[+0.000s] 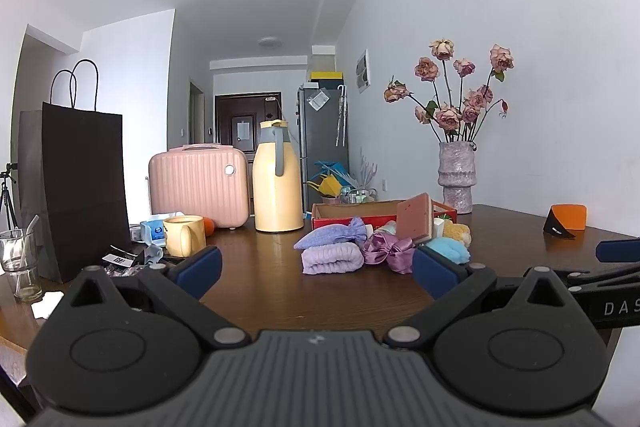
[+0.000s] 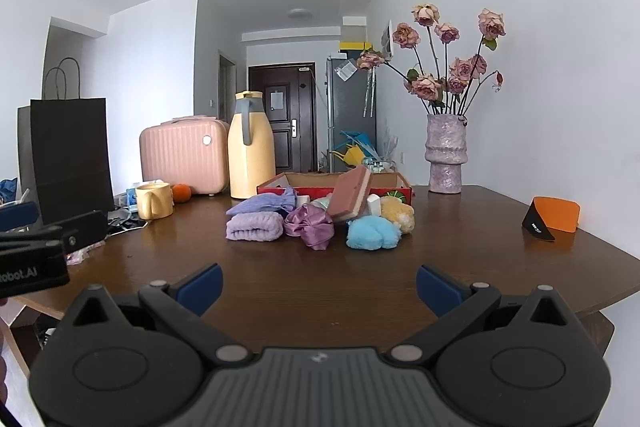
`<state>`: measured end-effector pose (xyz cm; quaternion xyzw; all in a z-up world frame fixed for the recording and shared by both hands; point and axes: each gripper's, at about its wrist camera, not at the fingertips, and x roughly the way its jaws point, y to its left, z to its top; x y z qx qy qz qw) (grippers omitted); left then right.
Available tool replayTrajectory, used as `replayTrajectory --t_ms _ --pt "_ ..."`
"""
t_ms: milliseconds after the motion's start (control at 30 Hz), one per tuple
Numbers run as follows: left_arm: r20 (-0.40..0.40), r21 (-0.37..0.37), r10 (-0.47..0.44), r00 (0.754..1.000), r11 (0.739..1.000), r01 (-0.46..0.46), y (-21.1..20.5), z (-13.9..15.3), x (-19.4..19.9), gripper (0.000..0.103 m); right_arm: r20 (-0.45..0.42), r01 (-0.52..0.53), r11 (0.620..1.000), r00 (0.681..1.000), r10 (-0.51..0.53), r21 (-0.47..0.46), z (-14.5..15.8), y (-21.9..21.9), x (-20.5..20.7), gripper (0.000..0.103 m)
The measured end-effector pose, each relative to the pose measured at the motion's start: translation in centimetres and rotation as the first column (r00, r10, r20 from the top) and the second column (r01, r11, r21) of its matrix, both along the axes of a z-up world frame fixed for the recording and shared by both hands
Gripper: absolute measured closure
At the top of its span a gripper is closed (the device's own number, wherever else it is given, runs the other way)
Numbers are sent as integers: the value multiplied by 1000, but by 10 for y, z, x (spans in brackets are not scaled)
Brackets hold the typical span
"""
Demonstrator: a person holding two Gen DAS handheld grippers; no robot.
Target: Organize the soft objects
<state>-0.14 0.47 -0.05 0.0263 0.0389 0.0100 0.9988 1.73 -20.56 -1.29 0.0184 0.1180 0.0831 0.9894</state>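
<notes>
- Red-sided shallow cardboard box (image 2: pixel 336 189) sits mid-table; its contents are hidden.
- Lilac folded towel (image 2: pixel 254 225), purple satin bow (image 2: pixel 310 225), blue plush (image 2: pixel 372 233) and pink sponge (image 2: pixel 351 197) lie heaped against its front.
- Left gripper (image 1: pixel 316 269) and right gripper (image 2: pixel 319 285) hover spread wide, empty, short of the heap.

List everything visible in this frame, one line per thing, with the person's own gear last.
towel: 1, lilac, folded, front left of pile
pouch: 1, lilac, behind towel
ribbon: 1, purple, pile middle
sponge: 1, brown-pink, tilted on pile
blue plush: 1, front right
yellow plush: 1, behind blue plush
box: 1, red, open, behind pile
jug: 1, yellow
case: 1, pink
mug: 1, yellow
vase: 1, mauve, roses
bag: 1, black
table: 1, brown
left claw: open, empty
right claw: open, empty
</notes>
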Motion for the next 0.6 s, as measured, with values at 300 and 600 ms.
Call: replayTrajectory --t_ms 300,600 --pt "0 0 1 1000 1000 -1 0 0 0 0 8 -9 1000 1000 9 -1 1 0 -1 0" --pt "1 2 2 1000 1000 -2 0 0 0 0 0 -8 1000 1000 8 12 1 -3 0 0"
